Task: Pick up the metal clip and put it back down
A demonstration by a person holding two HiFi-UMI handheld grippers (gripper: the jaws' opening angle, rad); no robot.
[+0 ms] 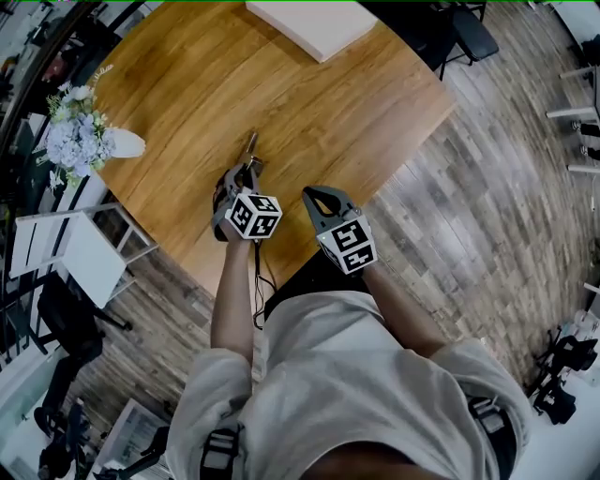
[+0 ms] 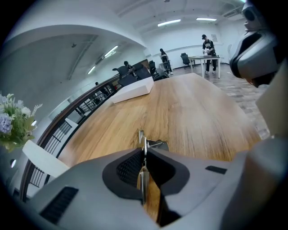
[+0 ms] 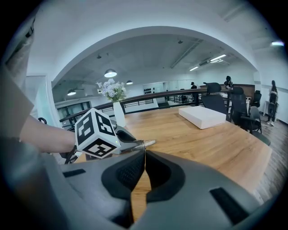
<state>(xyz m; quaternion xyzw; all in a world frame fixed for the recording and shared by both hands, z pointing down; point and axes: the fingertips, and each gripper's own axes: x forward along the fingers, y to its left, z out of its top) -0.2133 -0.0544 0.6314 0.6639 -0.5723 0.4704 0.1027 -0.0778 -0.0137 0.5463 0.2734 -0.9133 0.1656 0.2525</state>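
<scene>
Your left gripper [image 2: 144, 156]: clamped on the metal clip [image 1: 250, 146], centre frame, at the table [image 1: 319, 112]. Your right gripper [image 3: 144, 157]: closed, empty. Vase [image 1: 124, 143], upper left: holds flowers [image 1: 75, 131].

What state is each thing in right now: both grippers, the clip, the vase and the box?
Left gripper: shut on the clip.
Right gripper: shut, empty.
Clip: pinched in the left gripper, sticking out ahead.
Vase: upright on the table, holding flowers.
Box: lying flat on the table.
</scene>
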